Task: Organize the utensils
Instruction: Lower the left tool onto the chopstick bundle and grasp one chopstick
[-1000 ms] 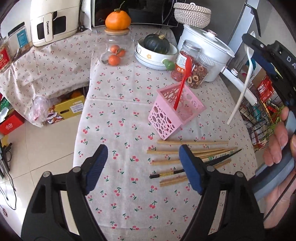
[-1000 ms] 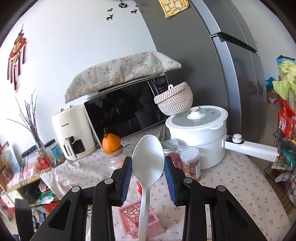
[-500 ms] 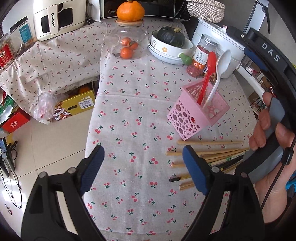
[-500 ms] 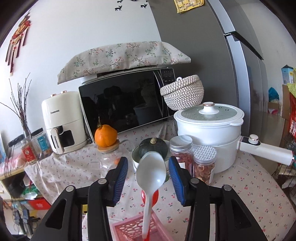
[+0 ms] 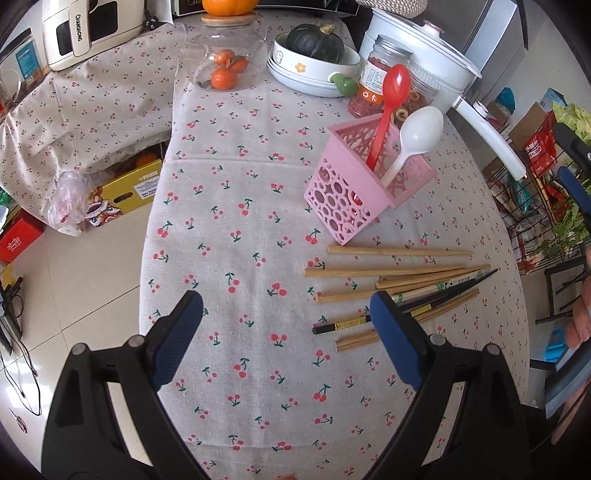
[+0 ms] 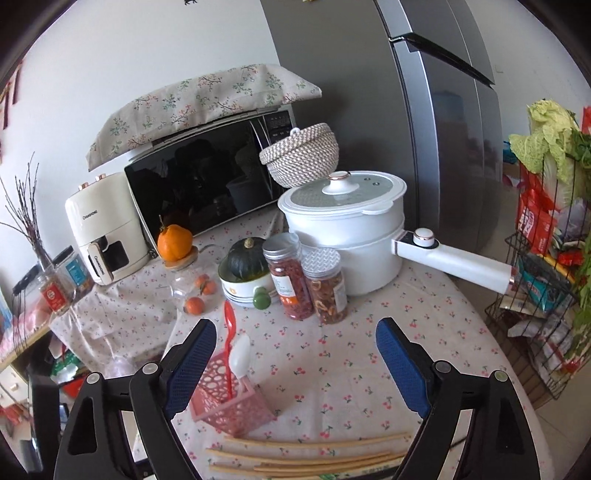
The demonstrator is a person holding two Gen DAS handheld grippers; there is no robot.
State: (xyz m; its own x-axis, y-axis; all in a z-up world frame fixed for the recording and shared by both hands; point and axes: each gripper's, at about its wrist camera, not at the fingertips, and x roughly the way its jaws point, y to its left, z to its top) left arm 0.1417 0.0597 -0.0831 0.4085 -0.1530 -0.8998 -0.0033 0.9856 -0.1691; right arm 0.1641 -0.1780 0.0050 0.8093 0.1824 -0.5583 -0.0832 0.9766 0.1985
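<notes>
White spoon (image 6: 240,355) in the pink holder (image 6: 232,406)

Right gripper (image 6: 295,363) gapes wide, empty, above it; left gripper (image 5: 286,338) likewise, chopsticks (image 5: 391,273) ahead.

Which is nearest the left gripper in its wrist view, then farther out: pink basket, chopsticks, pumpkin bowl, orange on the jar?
1. chopsticks, on the cloth just ahead of the left gripper, to its right.
2. pink basket, beyond them.
3. pumpkin bowl, far right.
4. orange, top edge.

White wall (image 6: 147,55), grey fridge (image 6: 424,92), pale tiled floor (image 5: 85,266)
</notes>
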